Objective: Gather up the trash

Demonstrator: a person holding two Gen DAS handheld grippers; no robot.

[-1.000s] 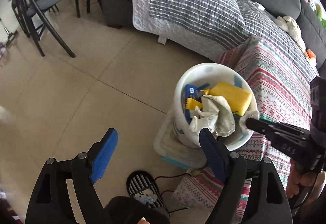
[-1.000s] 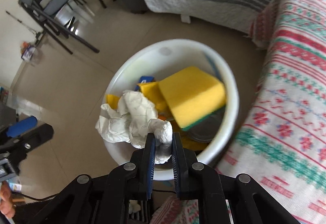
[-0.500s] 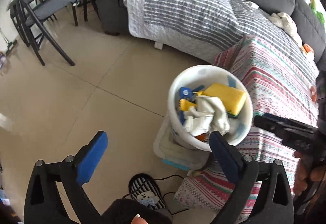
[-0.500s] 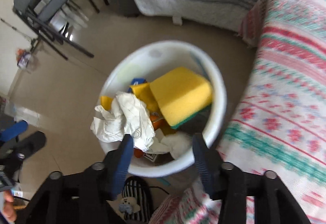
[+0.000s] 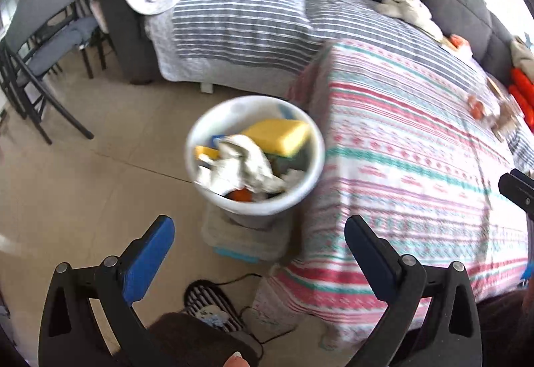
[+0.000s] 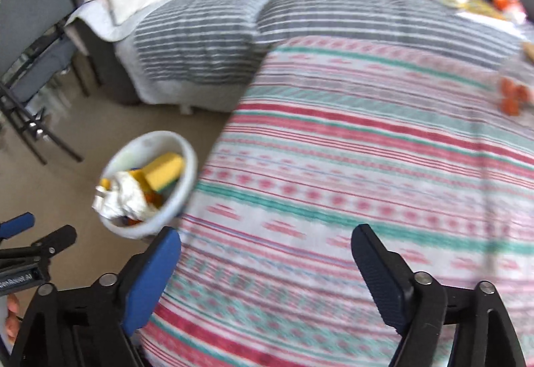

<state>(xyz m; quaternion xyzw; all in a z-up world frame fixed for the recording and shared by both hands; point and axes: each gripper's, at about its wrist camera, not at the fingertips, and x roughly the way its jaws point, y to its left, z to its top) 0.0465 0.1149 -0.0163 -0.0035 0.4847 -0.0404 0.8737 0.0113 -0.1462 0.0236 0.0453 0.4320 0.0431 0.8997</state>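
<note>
— Looking at the white bucket (image 5: 255, 203) first: which way does it stand?

— Upright, mouth up, its long axis vertical. It sits on a clear lidded box (image 5: 247, 238) on the floor (image 5: 83, 186), right against the corner of the patterned cloth (image 5: 417, 166) that hangs over a low piece of furniture.

— What is in the bucket?

— It is full to the rim. A yellow sponge (image 5: 278, 136) with a green underside lies flat at the back of the bucket, long side roughly level. A crumpled white paper (image 5: 240, 163) fills the front half, and something orange (image 5: 241, 195) peeks out beneath the paper at the front rim. A smaller yellow piece (image 5: 205, 151) shows at the bucket's left side. The view is blurred, so the smaller items are hard to name.

— And the grippers?

— The left gripper (image 5: 258, 245) hangs above and in front of the bucket, jaws wide apart, nothing between them. The right gripper (image 6: 267, 248) is over the patterned cloth, to the right of the bucket, jaws also spread wide and empty.

— Anything else near the bucket?

— A striped slipper (image 5: 208, 303) lies on the floor in front of the bucket, and a sofa with a grey striped blanket (image 5: 240, 23) stands behind it.
</note>
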